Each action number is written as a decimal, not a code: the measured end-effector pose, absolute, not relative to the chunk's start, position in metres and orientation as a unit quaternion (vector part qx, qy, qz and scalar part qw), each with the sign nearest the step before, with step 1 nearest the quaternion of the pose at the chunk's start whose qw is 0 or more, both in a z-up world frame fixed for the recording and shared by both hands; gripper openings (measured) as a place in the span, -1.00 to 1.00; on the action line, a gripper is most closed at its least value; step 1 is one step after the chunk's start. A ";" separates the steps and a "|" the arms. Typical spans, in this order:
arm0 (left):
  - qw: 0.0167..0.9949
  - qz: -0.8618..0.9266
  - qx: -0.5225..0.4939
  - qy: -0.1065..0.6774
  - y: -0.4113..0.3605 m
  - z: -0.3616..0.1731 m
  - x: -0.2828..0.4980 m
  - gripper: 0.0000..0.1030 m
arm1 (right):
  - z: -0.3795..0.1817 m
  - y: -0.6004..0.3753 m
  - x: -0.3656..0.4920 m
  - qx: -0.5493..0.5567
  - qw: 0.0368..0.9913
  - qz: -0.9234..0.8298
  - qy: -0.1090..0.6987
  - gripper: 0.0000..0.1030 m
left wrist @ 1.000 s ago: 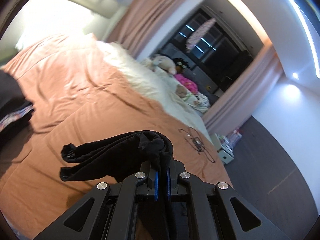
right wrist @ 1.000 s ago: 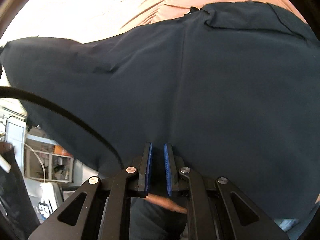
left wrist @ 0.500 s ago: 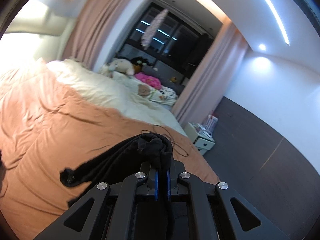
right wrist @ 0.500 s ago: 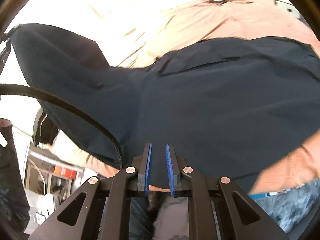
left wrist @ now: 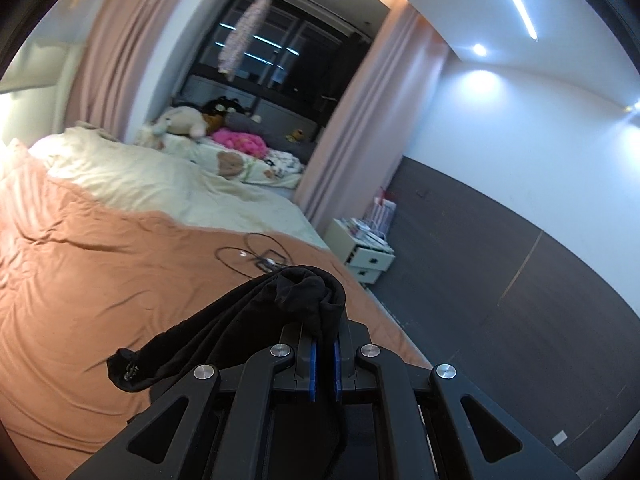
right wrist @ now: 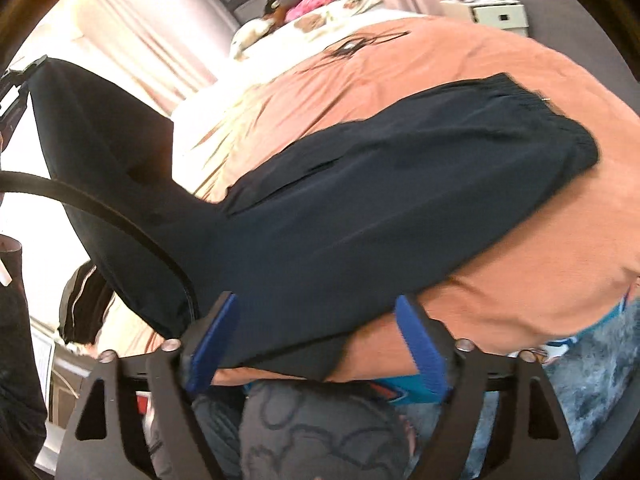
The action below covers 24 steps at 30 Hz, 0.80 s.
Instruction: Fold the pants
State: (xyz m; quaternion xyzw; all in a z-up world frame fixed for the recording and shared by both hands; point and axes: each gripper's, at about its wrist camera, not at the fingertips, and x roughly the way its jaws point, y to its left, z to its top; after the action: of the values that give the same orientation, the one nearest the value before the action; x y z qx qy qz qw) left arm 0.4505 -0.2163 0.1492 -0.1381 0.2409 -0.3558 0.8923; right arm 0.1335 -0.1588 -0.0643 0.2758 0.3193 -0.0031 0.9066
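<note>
Jaws of our left gripper [left wrist: 323, 354] clench a bunched end of the black pants [right wrist: 360, 208] above the orange bedspread [right wrist: 500, 280] while our right gripper [right wrist: 320, 344] opens around the near hem, so we draw clear without snagging it.

Pants [right wrist: 360, 200] on bed [right wrist: 520, 272], nightstand [left wrist: 362, 254] behind.

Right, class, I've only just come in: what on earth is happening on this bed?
A person is folding dark pants on an orange bedspread with two handheld grippers. The left gripper is shut on a bunched end of the fabric, lifted above the bed. The right gripper has its jaws opening, an edge of the pants lying loose between them.
</note>
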 end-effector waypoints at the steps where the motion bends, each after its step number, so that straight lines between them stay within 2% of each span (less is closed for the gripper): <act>1: 0.891 -0.359 -0.136 0.243 -0.225 0.149 0.450 -0.88 | -0.067 -0.163 0.128 0.281 0.907 -0.007 0.314 0.61; 11: 0.864 -0.405 -0.107 0.281 -0.334 0.131 0.451 -0.88 | -0.066 -0.256 0.077 0.342 0.893 -0.049 0.290 0.62; 24: 0.818 -0.445 -0.081 0.356 -0.450 0.063 0.449 -0.88 | -0.062 -0.301 0.026 0.389 0.873 -0.099 0.278 0.62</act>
State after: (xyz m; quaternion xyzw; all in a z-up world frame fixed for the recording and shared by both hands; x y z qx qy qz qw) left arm 0.4491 -0.4504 0.0635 -0.0810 0.3560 -0.4449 0.8178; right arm 0.0262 -0.3005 -0.0616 0.3890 0.2775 -0.0987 0.8729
